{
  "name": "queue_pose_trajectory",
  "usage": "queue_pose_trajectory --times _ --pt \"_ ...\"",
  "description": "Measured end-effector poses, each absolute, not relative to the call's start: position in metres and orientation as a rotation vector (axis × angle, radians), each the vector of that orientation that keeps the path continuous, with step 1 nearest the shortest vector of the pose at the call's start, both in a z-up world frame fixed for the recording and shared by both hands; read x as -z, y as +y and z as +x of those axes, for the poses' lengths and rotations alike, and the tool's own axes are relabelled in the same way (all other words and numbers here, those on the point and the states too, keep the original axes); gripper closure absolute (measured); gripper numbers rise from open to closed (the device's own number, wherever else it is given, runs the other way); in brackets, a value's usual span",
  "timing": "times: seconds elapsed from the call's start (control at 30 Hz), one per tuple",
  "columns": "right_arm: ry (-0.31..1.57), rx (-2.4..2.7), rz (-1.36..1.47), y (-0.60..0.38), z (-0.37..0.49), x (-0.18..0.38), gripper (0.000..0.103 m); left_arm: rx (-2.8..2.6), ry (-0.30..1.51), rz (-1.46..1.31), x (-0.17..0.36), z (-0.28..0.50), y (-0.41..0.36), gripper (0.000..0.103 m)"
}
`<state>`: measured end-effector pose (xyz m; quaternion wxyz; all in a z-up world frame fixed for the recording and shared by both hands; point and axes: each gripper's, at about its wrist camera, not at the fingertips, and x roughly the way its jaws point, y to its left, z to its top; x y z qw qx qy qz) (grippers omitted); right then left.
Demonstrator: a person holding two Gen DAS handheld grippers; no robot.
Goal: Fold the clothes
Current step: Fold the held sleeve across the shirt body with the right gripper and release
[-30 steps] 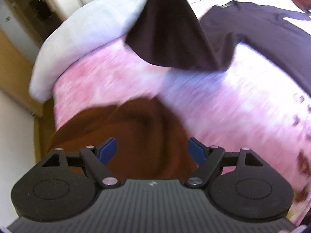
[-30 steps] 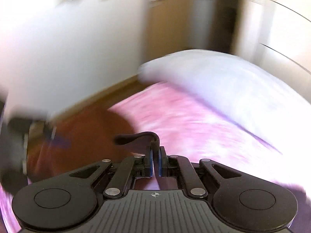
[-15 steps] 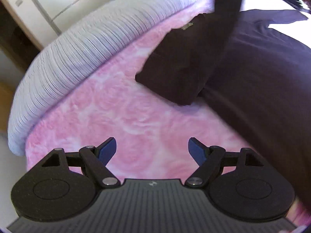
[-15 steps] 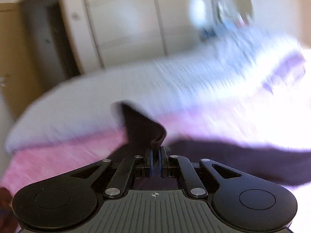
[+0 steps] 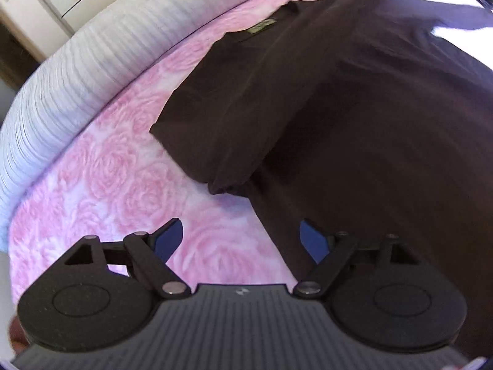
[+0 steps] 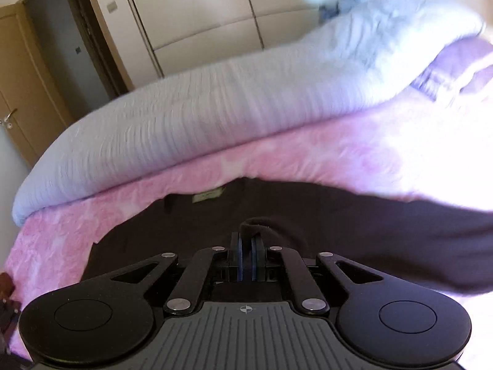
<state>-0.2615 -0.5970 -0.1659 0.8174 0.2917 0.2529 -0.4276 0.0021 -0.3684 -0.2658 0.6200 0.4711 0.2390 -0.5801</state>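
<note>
A bed covered with a pink rose-patterned bedspread (image 5: 117,166) fills most of both views, with a pale ribbed duvet (image 5: 80,64) bunched in a long roll along its far side. Beyond the bed, the right wrist view shows cream wardrobe doors (image 6: 200,21) and a wooden door (image 6: 18,98) with a metal handle at the left.

A dark brown T-shirt (image 5: 369,129) lies spread on the bedspread, its collar toward the duvet and a small yellowish neck label (image 5: 262,26) showing inside the neckline. One side of the shirt is turned in over the body, forming a folded panel whose lower corner sits on the pink cover. A sleeve reaches away toward the upper right of the left wrist view.

The left gripper (image 5: 240,237) hangs above the shirt's near edge with its blue-padded fingers (image 5: 168,239) spread wide and nothing between them; one finger is over the bedspread, the other over dark cloth. The right gripper (image 6: 246,252) has its pads pressed together on a small ridge of the T-shirt's fabric (image 6: 255,226), just below the neckline.

At the far left edge of the right wrist view a small reddish-brown thing (image 6: 6,285) shows, too cropped to identify.
</note>
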Motion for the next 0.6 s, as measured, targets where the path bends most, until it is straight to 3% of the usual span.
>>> queue_pose_trajectory --times 0.3,0.4,0.47,0.53,0.6 --pt "0.742 0.967 0.689 -0.618 -0.264 0.241 0.099 1.295 0.617 0.934 0.298 0.019 -0.401 0.031" --pt "0.753 1.001 0.681 -0.628 -0.266 0.247 0.099 1.317 0.627 0.907 0.298 0.023 -0.404 0.038" --pt "0.763 1.008 0.655 -0.633 -0.266 0.245 0.099 1.326 0.643 0.893 0.298 0.024 -0.403 0.053" --pt "0.780 1.009 0.625 -0.638 -0.263 0.244 0.099 1.335 0.659 0.878 0.298 0.025 -0.402 0.063" --pt "0.799 1.006 0.571 -0.642 -0.258 0.240 0.099 1.344 0.675 0.863 0.298 0.026 -0.401 0.064"
